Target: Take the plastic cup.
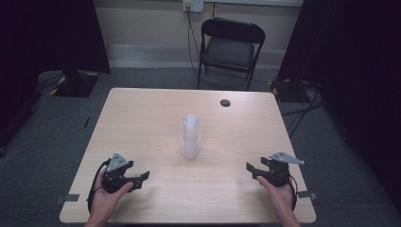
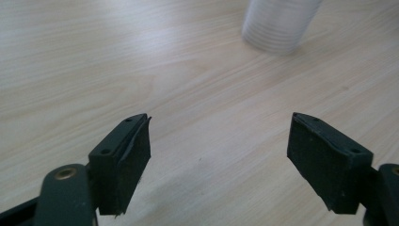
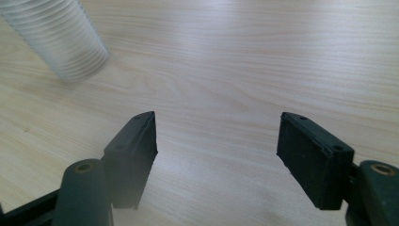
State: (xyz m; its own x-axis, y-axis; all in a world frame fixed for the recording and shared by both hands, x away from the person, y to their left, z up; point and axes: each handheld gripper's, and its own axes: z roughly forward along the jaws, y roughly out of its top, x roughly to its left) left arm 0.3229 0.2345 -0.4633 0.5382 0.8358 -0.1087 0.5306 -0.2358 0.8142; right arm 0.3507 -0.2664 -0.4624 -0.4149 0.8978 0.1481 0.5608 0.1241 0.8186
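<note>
- The stack of clear plastic cups stands upright near the middle of the wooden table, well apart from both grippers.
- The left gripper rests near the table's near-left edge, jaws spread with nothing between them; the stack lies ahead and to their right in the left gripper view.
- The right gripper sits near the near-right edge, jaws spread wide and empty; the stack is ahead to their left.
- Bare tabletop lies between each gripper and the cups.
- A dark round hole cover sits farther back; a black folding chair stands beyond the table.
</note>
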